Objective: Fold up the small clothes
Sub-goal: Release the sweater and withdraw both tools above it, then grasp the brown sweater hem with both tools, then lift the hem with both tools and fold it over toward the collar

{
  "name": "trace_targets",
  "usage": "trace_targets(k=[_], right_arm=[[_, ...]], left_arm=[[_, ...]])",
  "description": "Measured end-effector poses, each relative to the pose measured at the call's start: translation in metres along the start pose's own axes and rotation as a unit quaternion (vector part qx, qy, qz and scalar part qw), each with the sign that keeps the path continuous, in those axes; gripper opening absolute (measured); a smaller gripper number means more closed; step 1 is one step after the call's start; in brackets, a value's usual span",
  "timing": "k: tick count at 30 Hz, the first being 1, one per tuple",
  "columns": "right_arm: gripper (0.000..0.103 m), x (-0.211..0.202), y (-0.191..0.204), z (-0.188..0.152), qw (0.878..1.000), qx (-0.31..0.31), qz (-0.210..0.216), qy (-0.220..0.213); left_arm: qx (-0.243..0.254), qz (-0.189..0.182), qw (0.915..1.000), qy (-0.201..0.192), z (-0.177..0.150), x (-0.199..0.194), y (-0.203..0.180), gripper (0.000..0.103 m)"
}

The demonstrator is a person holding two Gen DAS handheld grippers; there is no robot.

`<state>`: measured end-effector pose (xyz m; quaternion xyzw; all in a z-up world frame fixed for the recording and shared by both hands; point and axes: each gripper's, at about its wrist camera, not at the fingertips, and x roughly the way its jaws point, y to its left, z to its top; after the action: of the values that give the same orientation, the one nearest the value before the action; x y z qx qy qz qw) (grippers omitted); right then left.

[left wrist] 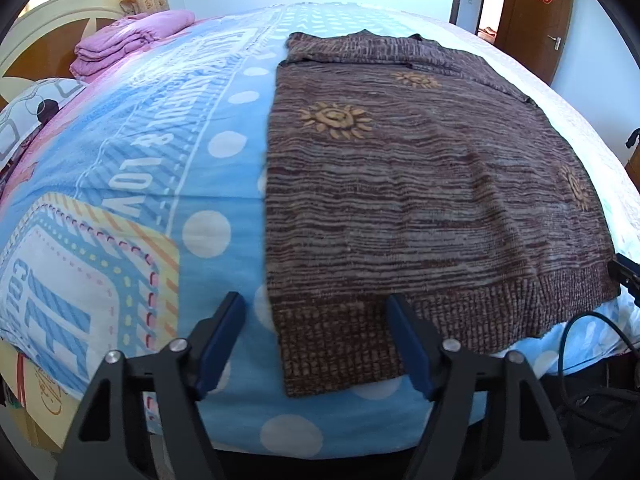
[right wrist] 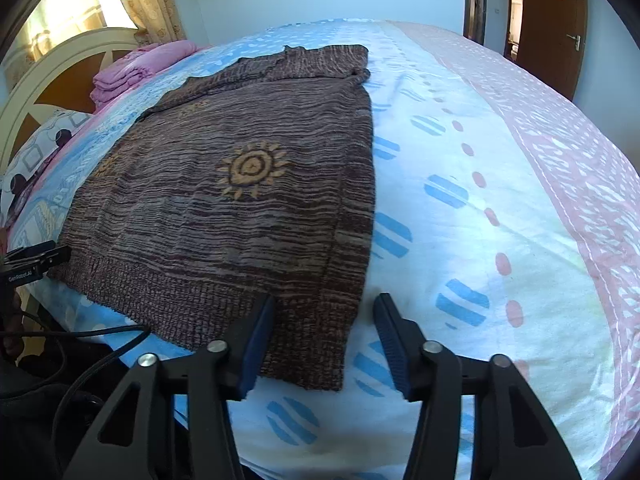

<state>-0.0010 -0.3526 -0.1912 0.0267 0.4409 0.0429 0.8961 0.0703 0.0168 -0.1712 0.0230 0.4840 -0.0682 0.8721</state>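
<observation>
a brown striped knit sweater (left wrist: 420, 184) with tan sun motifs lies spread flat on the bed's blue patterned cover (left wrist: 132, 184), its ribbed hem toward the near edge of the bed and its neck end toward the far wall. in the left wrist view its left side edge runs straight up the cover, with a wide band of bare blue bedding beyond it. in the right wrist view its right side edge runs likewise, with a broad stretch of white, blue-dashed and pink-bordered bedding (right wrist: 500, 208) lying bare to the right.

the left gripper (left wrist: 316, 344) has its fingers spread wide, one finger over bare cover and the other over the hem, so they straddle the near left corner; whether they touch the cloth cannot be told. the right gripper (right wrist: 326, 344) is likewise spread apart, straddling the near right corner of the hem.

a folded pink blanket (left wrist: 128, 42) sits well apart by the headboard (left wrist: 48, 28), next to a patterned pillow (left wrist: 28, 116). a wooden door (left wrist: 540, 20) stands beyond the far side.
</observation>
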Motion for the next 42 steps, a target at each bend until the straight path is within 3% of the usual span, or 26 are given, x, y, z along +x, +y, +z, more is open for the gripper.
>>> trace_targets(k=[14,17,19,21,24,26,32,36,42], right_arm=[[0.045,0.006,-0.007,0.0,1.0,0.007,0.015,0.008],[0.042,0.004,-0.005,0.0,1.0,0.002,0.015,0.007],[0.02,0.001,-0.004,0.0,0.999,0.004,0.033,0.006],[0.015,0.0,-0.005,0.001,0.999,0.012,0.043,0.007],[0.01,-0.001,-0.01,0.002,0.998,0.027,0.063,0.005],[0.01,-0.006,-0.014,0.004,0.996,0.041,0.085,-0.005],[0.01,-0.048,-0.017,0.014,0.989,0.044,0.105,-0.096],[0.009,-0.044,-0.022,0.015,0.988,0.059,0.108,-0.092],[0.009,-0.06,-0.02,0.024,0.985,0.054,0.112,-0.122]], left_arm=[[-0.002,-0.011,0.9999,0.004,0.003,0.004,-0.001,0.073],[0.005,-0.023,0.9997,0.001,0.002,0.0,-0.003,0.059],[0.011,-0.037,0.9993,-0.003,0.003,-0.003,-0.005,0.036],[0.014,-0.052,0.9986,-0.002,0.004,-0.005,-0.007,0.017],[0.015,-0.06,0.9981,-0.003,0.006,-0.008,-0.006,0.011],[0.01,-0.065,0.9978,-0.005,0.009,-0.01,-0.001,0.01],[-0.012,-0.083,0.9953,-0.049,0.024,-0.036,0.014,0.01],[-0.018,-0.091,0.9931,-0.072,0.031,-0.047,0.021,0.01],[-0.03,-0.107,0.99,-0.087,0.045,-0.058,0.029,0.009]])
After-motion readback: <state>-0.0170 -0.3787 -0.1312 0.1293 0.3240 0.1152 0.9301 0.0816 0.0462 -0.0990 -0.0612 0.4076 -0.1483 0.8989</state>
